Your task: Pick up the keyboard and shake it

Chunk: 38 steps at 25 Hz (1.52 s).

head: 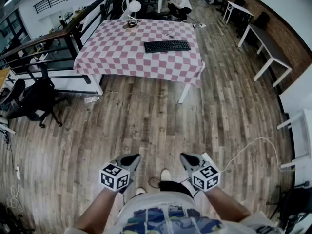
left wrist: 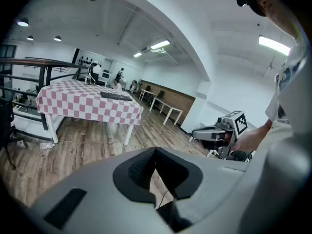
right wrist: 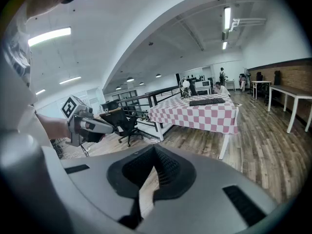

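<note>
A black keyboard point(head: 167, 46) lies on a table with a pink-and-white checked cloth point(head: 126, 52), far ahead of me; it also shows as a dark strip, the keyboard point(left wrist: 116, 96) in the left gripper view and the keyboard point(right wrist: 207, 102) in the right gripper view. My left gripper point(head: 130, 160) and right gripper point(head: 188, 159) are held low by my body, well short of the table. Both are shut with nothing between their jaws. In its own view the left gripper point(left wrist: 155, 161) points toward the table, as does the right gripper point(right wrist: 155, 157).
A lamp point(head: 132, 8) stands at the table's far edge. A black office chair point(head: 36, 99) and a railing point(head: 44, 45) are at the left, white tables point(head: 265, 43) at the right. A white cable point(head: 248, 147) trails on the wood floor. A person point(head: 179, 4) crouches beyond the table.
</note>
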Motion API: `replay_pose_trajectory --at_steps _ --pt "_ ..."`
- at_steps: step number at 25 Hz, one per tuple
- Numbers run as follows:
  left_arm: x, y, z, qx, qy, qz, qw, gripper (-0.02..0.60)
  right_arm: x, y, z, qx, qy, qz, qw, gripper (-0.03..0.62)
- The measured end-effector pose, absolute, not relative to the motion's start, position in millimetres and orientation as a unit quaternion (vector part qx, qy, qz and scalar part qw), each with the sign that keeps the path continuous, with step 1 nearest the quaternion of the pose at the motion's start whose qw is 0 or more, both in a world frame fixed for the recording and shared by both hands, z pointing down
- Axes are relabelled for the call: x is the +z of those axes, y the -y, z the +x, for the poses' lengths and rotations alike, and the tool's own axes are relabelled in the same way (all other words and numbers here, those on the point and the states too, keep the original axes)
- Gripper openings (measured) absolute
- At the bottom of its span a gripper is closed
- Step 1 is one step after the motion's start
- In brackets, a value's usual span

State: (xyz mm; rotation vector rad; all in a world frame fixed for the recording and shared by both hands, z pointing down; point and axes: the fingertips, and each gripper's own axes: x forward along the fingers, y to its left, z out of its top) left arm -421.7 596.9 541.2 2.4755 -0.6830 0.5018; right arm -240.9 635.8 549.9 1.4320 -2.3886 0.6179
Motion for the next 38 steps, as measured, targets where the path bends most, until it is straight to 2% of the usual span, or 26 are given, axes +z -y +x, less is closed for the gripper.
replay_pose_trajectory --at_steps 11,14,18,20,22,27,38 --pt "531.9 -513.1 -287.0 0.19 0.254 0.918 0.239 0.003 547.2 -558.6 -111.6 0.21 0.835 0.487 0.148 -0.002" --pt "532.1 -492.2 -264.0 0.193 0.263 0.915 0.236 0.003 551.4 -541.6 -93.2 0.226 0.842 0.474 0.127 0.0" --pt "538.9 -458.6 -246.4 0.203 0.276 0.909 0.237 0.005 553.2 -511.0 -67.8 0.231 0.843 0.476 0.097 0.002" --pt "543.2 -437.2 -239.7 0.204 0.275 0.909 0.238 0.005 560.2 -493.6 -55.7 0.238 0.836 0.485 0.095 0.055" --pt "549.3 -412.9 -231.8 0.204 0.272 0.911 0.235 0.006 568.1 -474.3 -42.6 0.24 0.827 0.498 0.101 0.068" --pt "559.9 -328.9 -207.6 0.203 0.254 0.913 0.246 0.054 576.3 -406.6 -9.9 0.261 0.799 0.528 0.118 0.097" --pt "557.7 -110.4 -193.8 0.201 0.227 0.921 0.246 0.097 568.3 -213.4 25.3 0.265 0.776 0.551 0.154 0.106"
